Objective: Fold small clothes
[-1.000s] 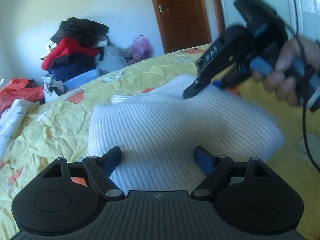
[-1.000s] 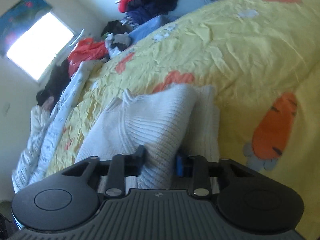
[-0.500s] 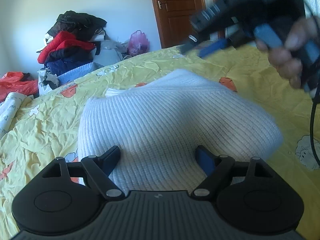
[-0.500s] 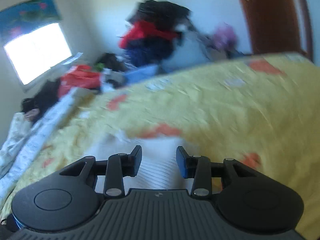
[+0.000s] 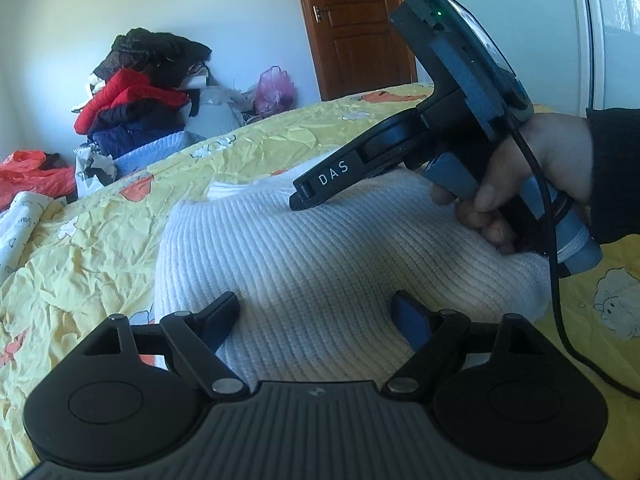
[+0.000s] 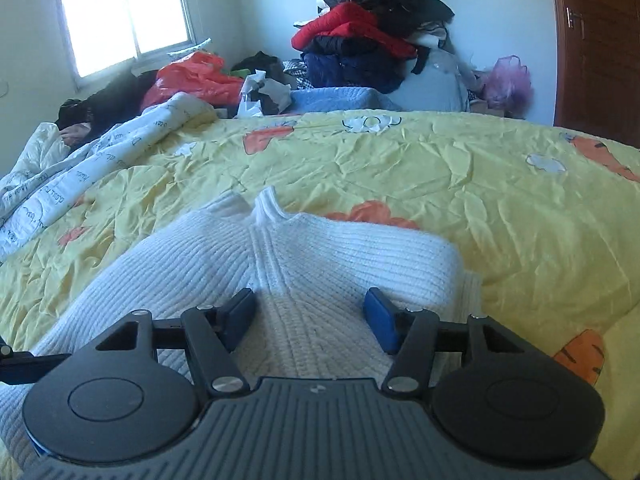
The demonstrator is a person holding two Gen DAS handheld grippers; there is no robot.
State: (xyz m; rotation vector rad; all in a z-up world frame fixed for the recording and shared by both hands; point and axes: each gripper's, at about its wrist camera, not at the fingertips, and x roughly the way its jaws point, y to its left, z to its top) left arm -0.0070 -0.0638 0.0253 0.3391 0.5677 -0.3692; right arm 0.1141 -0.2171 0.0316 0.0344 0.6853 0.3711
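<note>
- Both sets of jaws stand spread wide: the left gripper [image 5: 316,312] at the bottom centre of its frame and the right gripper [image 6: 310,312] at the bottom centre of its own each hold nothing, fingers apart over knit fabric.
- White ribbed knit sweater [image 5: 320,264] lies folded in a thick bundle across the middle of both frames, its collar [image 6: 266,204] pointing toward the upper centre in the right view.
- In the left view the right gripper [image 5: 308,196] rests its tip on the sweater at centre right, gripped by a bare hand [image 5: 516,188].
- Yellow crinkled bedspread with carrot and sheep prints [image 6: 440,184] lies under the sweater.
- Heaped red, navy and black clothing [image 6: 360,40] sits at upper centre; a brown wooden door [image 5: 356,24] stands at top centre.
</note>
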